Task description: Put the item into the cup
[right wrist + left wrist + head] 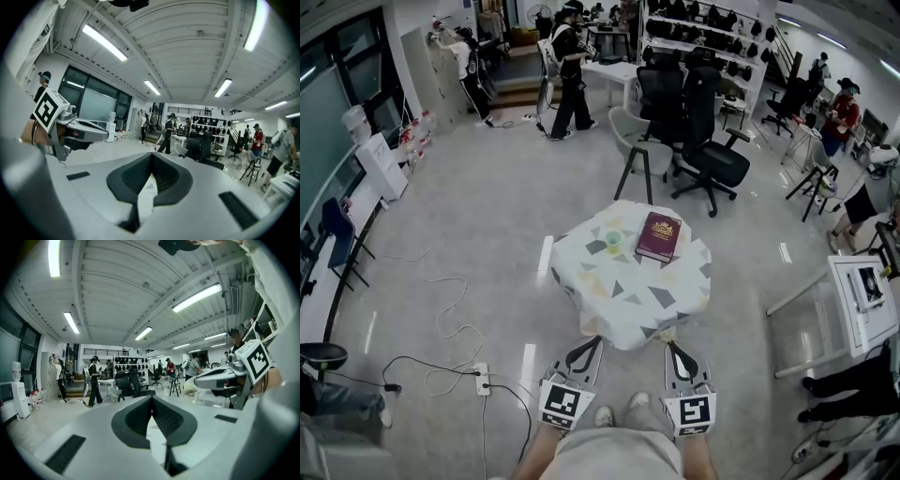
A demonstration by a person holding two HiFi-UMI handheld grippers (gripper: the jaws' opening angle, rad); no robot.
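A small table [628,300] under a white cloth with grey triangles stands in front of me. On its far side are a small green cup [613,241], upright, and a dark red book [658,236] lying flat just right of it. My left gripper [592,345] and right gripper [669,347] are held low at the table's near edge, well short of both objects. Each has its jaws closed tip to tip with nothing between them, as the left gripper [152,398] and right gripper [151,157] views show. Those views point level across the room, so neither shows the cup or the book.
Black office chairs [703,141] and a grey chair [639,155] stand behind the table. Cables and a power strip [481,378] lie on the floor at left. A white desk [861,291] is at right. Several people stand at the back of the room.
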